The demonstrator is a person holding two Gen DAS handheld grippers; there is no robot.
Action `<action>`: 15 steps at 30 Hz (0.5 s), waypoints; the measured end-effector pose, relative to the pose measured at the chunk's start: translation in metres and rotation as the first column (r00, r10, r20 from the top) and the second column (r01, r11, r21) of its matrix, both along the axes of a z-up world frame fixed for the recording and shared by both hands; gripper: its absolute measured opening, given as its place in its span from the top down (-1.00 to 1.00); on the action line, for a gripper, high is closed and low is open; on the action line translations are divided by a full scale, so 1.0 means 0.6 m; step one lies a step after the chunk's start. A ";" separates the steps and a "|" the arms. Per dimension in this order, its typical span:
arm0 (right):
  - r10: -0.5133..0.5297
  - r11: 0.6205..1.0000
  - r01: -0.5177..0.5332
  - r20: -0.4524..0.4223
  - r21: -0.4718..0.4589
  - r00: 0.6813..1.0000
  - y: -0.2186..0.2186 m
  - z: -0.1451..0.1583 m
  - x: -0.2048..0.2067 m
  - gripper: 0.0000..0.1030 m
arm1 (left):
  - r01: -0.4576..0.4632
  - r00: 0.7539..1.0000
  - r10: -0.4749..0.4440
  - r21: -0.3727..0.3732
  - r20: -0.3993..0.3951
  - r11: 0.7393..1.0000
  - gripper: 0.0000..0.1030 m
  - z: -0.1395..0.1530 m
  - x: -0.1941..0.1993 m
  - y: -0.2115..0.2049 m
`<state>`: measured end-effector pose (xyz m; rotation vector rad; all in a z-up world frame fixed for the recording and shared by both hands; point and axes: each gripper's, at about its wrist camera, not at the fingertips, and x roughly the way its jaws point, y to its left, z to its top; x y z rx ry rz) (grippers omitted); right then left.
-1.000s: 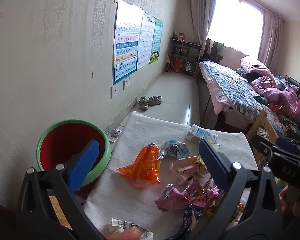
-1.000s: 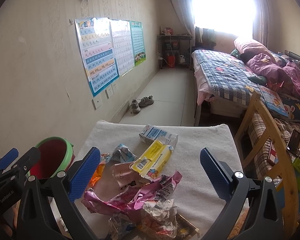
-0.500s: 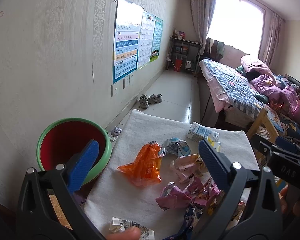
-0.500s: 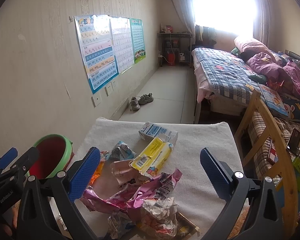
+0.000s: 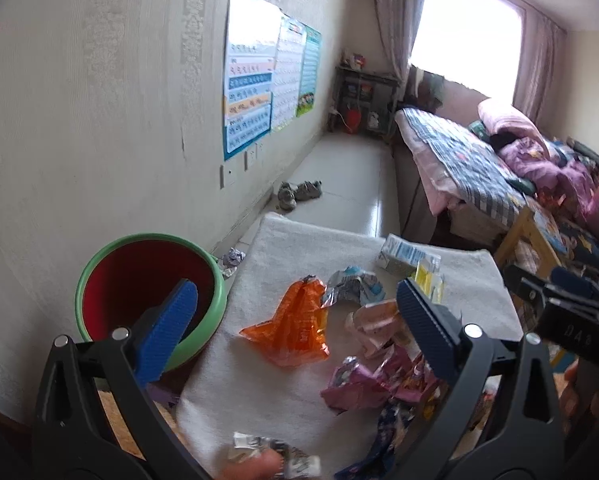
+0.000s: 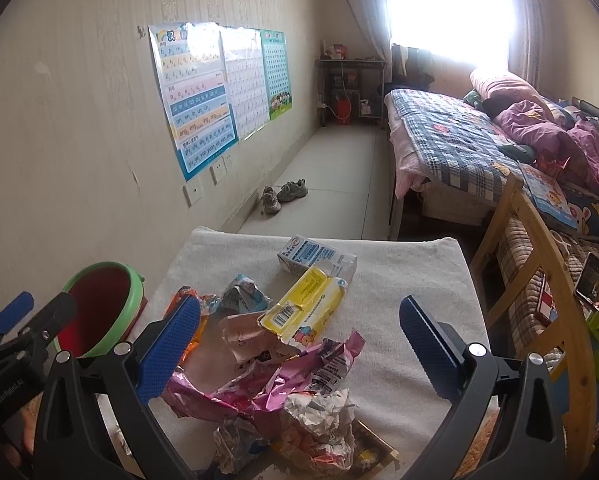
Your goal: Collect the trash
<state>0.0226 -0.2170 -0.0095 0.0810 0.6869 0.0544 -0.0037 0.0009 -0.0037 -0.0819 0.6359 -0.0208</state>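
I am holding 2 grippers over the white towel [image 6: 399, 276], and the trash is lying on it beside 1 green bin [image 5: 147, 240]. My left gripper [image 5: 295, 316] is gaping wide and holding nothing. My right gripper [image 6: 299, 332] is spread wide too, with nothing in it. The pile is tangled, so I think 1 grab may be dragging other bits off the edge. I am seeing 1 orange wrapper [image 5: 295, 324], 1 yellow pack [image 6: 303, 308] and 1 milk carton [image 6: 311, 256]
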 end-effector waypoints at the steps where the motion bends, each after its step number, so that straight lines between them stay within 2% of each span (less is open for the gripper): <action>1: 0.002 1.000 -0.002 -0.004 0.000 1.000 0.000 0.000 0.002 -0.86 | 0.006 1.000 -0.006 0.003 -0.010 1.000 -0.89 -0.001 0.000 0.006; 5: 0.011 1.000 -0.011 -0.041 -0.003 0.999 -0.004 -0.014 0.009 -0.86 | 0.063 0.994 -0.063 -0.013 -0.089 0.998 -0.89 -0.026 -0.015 0.039; 9: 0.026 1.000 -0.026 -0.096 0.001 0.995 -0.001 -0.038 0.018 -0.86 | 0.111 0.956 -0.124 -0.065 -0.265 0.992 -0.89 -0.084 -0.031 0.045; 12: 0.051 0.999 -0.051 -0.122 0.005 0.991 0.007 -0.047 0.019 -0.86 | 0.130 0.883 -0.180 -0.144 -0.434 0.981 -0.89 -0.154 -0.034 0.029; 15: 0.077 0.997 -0.078 -0.119 -0.006 0.990 0.015 -0.047 0.016 -0.86 | 0.106 0.830 -0.174 -0.157 -0.530 0.982 -0.80 -0.206 -0.029 0.021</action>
